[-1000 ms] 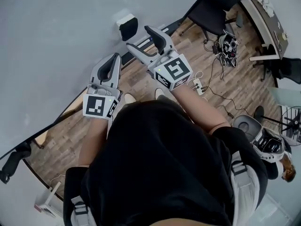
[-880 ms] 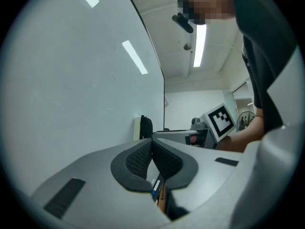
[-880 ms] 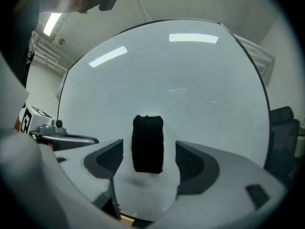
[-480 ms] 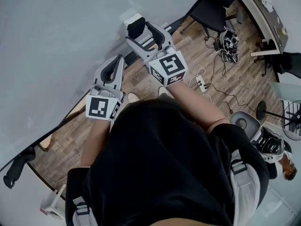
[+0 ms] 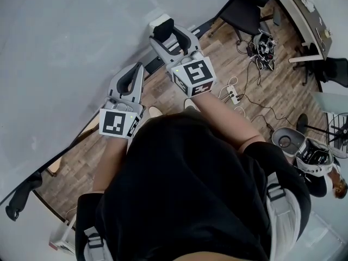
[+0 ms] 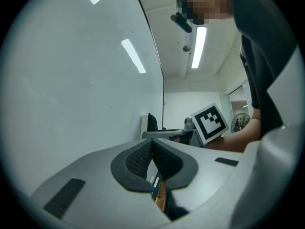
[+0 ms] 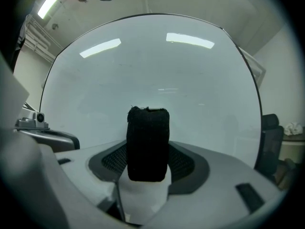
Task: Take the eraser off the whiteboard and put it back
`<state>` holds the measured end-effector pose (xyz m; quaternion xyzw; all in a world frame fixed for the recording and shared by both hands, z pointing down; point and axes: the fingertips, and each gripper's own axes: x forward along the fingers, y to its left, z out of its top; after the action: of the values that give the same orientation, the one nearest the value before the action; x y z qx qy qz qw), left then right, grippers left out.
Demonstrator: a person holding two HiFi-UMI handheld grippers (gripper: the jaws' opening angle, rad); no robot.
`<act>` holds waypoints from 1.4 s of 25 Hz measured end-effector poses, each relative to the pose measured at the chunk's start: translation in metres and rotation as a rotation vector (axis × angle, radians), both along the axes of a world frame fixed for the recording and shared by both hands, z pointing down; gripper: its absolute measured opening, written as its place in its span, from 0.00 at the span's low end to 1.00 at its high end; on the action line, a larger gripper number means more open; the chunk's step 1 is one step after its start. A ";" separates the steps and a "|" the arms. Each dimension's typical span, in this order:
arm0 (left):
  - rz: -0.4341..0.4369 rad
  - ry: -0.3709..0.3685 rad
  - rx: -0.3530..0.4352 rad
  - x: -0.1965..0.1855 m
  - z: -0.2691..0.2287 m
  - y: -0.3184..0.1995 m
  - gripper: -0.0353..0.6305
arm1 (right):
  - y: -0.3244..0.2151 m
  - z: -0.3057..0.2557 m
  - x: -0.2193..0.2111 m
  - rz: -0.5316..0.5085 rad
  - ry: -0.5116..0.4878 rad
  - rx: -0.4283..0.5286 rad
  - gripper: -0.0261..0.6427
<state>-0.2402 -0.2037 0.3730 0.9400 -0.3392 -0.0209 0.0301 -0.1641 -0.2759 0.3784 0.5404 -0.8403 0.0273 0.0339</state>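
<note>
The eraser [image 5: 162, 27], a white block with a black felt face, sits on the whiteboard [image 5: 70, 48] near its lower edge. My right gripper [image 5: 165, 32] points level at the board, one jaw on each side of the eraser. In the right gripper view the black felt [image 7: 147, 144] fills the gap between the pads, which press its sides; the jaws have just been closing on it. My left gripper [image 5: 132, 69] hangs shut and empty to the left, its pads [image 6: 143, 159] meeting, apart from the board. The left gripper view also shows the eraser [image 6: 148, 125] and the right gripper's marker cube [image 6: 209, 123].
The whiteboard's dark lower frame [image 5: 81, 135] runs diagonally below the grippers. On the wooden floor behind lie a power strip with cables [image 5: 231, 97], a black chair [image 5: 244, 10], a desk [image 5: 310, 10] and a fan [image 5: 337, 140].
The right gripper has moved up to the board and brought its jaws round the eraser, then narrowed them onto it. The left gripper has stayed put.
</note>
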 end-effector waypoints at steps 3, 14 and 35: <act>0.007 0.000 -0.001 0.000 0.001 -0.002 0.05 | -0.001 0.000 0.002 0.007 -0.005 0.002 0.38; 0.037 0.002 -0.004 -0.005 0.005 0.007 0.05 | 0.014 0.000 -0.003 0.001 -0.015 -0.002 0.37; 0.004 -0.026 0.026 0.056 -0.008 0.033 0.05 | 0.073 -0.018 0.064 -0.124 -0.033 0.023 0.37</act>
<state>-0.1845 -0.1705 0.3653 0.9412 -0.3372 -0.0130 0.0135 -0.0999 -0.2026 0.3609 0.4870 -0.8730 0.0245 0.0152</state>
